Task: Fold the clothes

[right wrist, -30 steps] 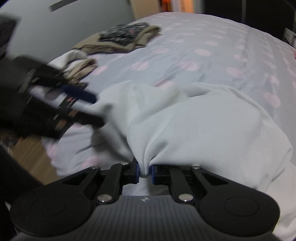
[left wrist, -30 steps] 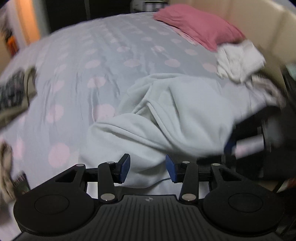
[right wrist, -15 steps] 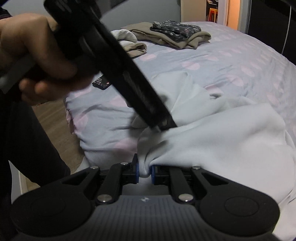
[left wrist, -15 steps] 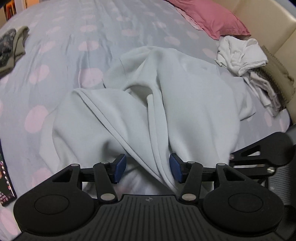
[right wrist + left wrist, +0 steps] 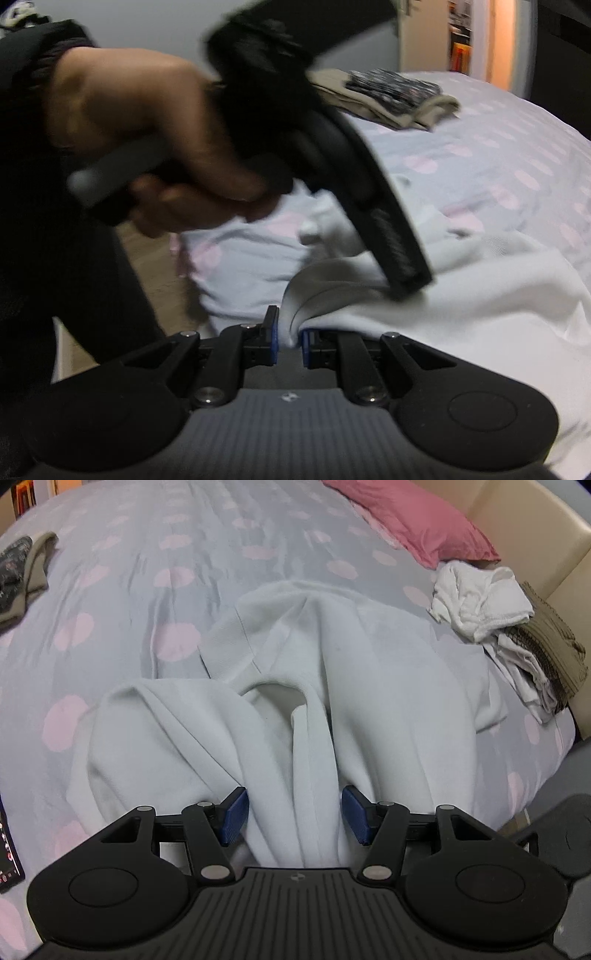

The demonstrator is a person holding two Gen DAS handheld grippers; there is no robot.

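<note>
A bed (image 5: 122,602) with a grey, pink-dotted cover is filling both views, and a pale garment (image 5: 388,686) is lying rumpled across the middle and lower part of the left wrist frame, bunched in long ridges, not flat and not folded. A pink pillow (image 5: 410,517) is sitting at the upper right, with a heap of white and khaki clothes (image 5: 491,605) just below it; a folded stack (image 5: 391,96) is resting in the upper middle of the right wrist frame. The left gripper (image 5: 293,821) is standing wide open, a ridge of cloth running between its blue pads (image 5: 232,821) without being pinched. The right gripper (image 5: 287,341) is closed tight on a fold of the garment's edge. The step looks like gathering a second hold so the garment can be lifted and spread. The next move likely calls for the left tongs closing on one layer at an edge, well apart from the right's hold.
</note>
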